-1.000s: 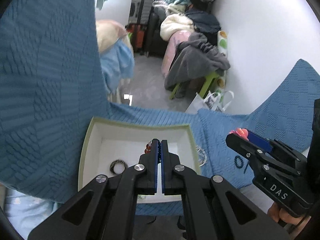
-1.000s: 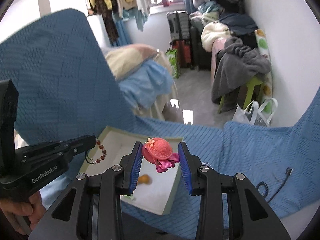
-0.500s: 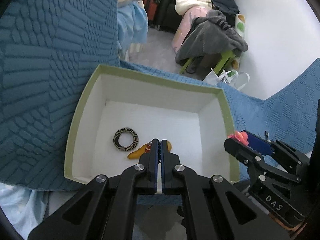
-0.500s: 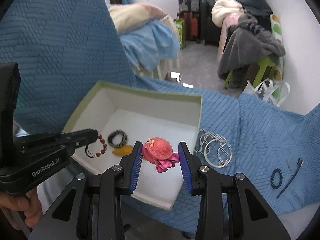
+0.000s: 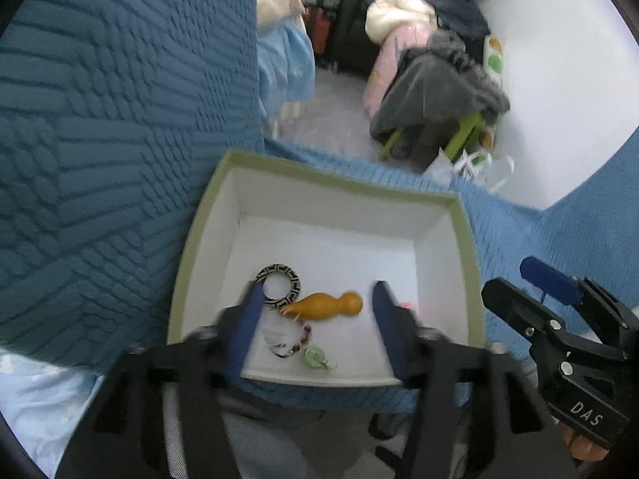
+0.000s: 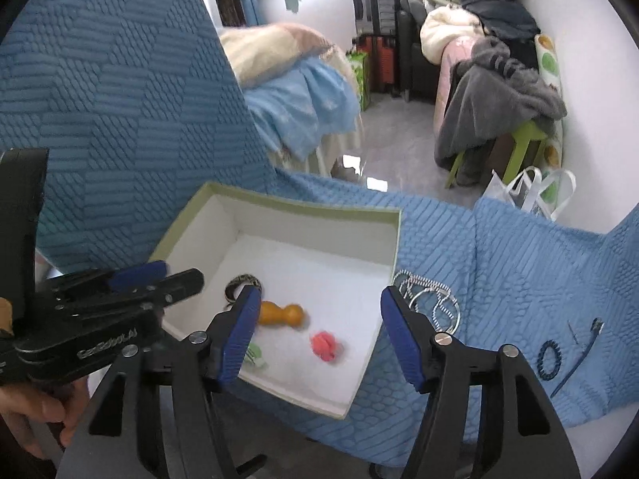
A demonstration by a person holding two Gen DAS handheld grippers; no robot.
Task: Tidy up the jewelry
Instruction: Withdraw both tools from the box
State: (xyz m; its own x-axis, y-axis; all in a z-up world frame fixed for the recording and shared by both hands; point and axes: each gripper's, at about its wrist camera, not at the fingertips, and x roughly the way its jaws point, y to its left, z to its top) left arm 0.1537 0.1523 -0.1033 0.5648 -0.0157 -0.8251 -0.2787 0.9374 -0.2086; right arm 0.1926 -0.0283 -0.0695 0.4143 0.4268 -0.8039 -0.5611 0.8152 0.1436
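A white box with a green rim (image 5: pixel 187 267) (image 6: pixel 393 247) sits on the blue quilt. In it lie a patterned ring (image 5: pixel 278 281) (image 6: pixel 241 284), an orange gourd pendant (image 5: pixel 325 306) (image 6: pixel 281 314), a red bead bracelet (image 5: pixel 288 339), a green piece (image 5: pixel 315 358) (image 6: pixel 254 353) and a pink hat clip (image 6: pixel 325 345). My left gripper (image 5: pixel 317 319) is open and empty over the box's near side. My right gripper (image 6: pixel 319 331) is open and empty above the box, with the pink clip lying below it.
Silver hoop earrings (image 6: pixel 429 303) lie on the quilt right of the box. A dark blue bead ring (image 6: pixel 549 359) and a thin dark pin (image 6: pixel 579 351) lie further right. Beyond the quilt's edge are a bed, suitcases and a clothes pile on a green stool.
Both grippers have opened. The bead bracelet dropped from the left gripper into the box, and the pink hat clip dropped from the right gripper into the box.
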